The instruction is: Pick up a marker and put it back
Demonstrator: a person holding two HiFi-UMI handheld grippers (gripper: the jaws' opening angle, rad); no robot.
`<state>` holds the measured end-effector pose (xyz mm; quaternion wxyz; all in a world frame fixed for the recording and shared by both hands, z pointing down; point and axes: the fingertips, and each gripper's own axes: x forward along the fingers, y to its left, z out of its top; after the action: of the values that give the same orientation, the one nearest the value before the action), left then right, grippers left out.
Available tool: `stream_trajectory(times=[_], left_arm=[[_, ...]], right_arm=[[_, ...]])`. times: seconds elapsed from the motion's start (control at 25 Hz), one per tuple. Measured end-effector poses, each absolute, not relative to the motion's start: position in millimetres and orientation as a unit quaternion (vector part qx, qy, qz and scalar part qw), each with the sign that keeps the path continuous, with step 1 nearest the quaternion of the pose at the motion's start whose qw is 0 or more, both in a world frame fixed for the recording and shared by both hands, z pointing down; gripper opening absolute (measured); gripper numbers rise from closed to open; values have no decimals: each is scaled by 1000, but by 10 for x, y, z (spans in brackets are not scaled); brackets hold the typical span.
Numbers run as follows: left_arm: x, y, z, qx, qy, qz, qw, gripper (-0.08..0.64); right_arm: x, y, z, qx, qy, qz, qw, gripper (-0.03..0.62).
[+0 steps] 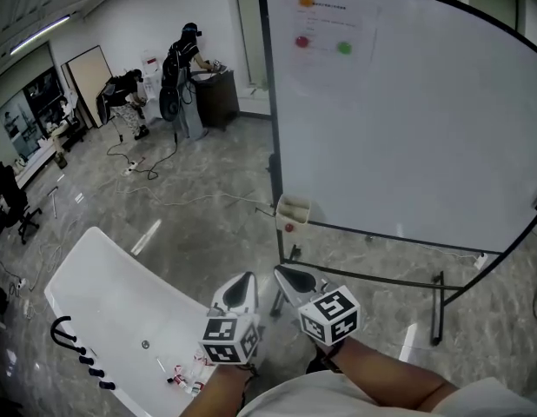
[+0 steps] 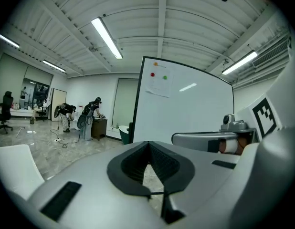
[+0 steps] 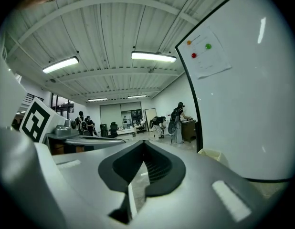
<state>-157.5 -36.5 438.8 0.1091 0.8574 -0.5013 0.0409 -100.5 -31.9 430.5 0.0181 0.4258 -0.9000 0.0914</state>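
Several markers (image 1: 185, 375) lie small and hard to make out near the front of a white table (image 1: 112, 295) at the lower left of the head view. My left gripper (image 1: 241, 288) and right gripper (image 1: 291, 279) are held side by side above the floor, well apart from the markers, and point toward the whiteboard (image 1: 407, 111). Along the left gripper (image 2: 148, 144) its jaws meet at the tips with nothing between them. The right gripper (image 3: 143, 143) is likewise shut and empty. A cream holder box (image 1: 292, 208) hangs at the whiteboard's lower left corner.
The whiteboard stands on a black wheeled frame (image 1: 438, 307) and carries a paper sheet with orange (image 1: 306, 0), red (image 1: 301, 41) and green (image 1: 344, 48) magnets. A black hook (image 1: 64, 328) sits at the table's left end. Two people (image 1: 183, 59) work far back, with cables (image 1: 147, 170) on the floor.
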Motion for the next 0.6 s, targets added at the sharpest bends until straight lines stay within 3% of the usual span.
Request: stream_trajectory(times=[0.24, 0.6], left_arm=[[-1323, -1410, 4832, 842, -524, 42, 123, 4], [-958, -2083, 4899, 812, -564, 37, 148, 4]], right_arm=[[-667, -1497, 4720, 397, -912, 90, 43, 3], [-215, -2426, 5008, 335, -929, 88, 128, 5]])
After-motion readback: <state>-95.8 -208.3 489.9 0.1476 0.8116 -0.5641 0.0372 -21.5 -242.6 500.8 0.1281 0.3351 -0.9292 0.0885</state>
